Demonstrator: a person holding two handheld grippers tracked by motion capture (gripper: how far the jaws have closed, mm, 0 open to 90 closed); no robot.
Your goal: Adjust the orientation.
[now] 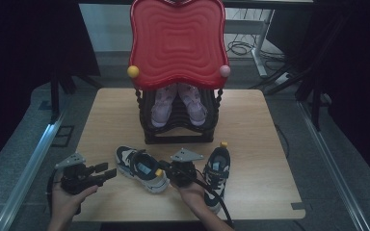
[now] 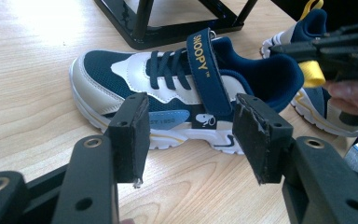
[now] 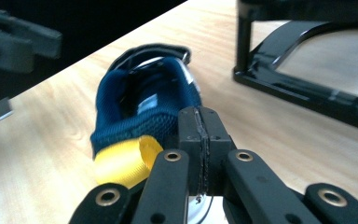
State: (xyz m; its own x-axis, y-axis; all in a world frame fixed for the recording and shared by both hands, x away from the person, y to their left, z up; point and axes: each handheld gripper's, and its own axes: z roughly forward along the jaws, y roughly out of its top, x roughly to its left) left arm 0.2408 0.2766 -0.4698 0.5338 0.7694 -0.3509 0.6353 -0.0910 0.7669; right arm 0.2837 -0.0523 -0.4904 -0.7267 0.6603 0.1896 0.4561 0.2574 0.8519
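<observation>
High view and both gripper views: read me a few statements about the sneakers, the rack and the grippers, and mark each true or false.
1. The left gripper has its jaws open with nothing between the pads. True.
2. Both navy sneakers sit inside the black rack. False: they lie on the table in front of it, and a pink pair is in the rack.
3. The right gripper has its jaws wide open. False: they are shut, with the tips at a sneaker's heel beside the yellow loop.
4. The rack carries a red top. True.
5. One sneaker's strap reads SNOOPY. True.
</observation>
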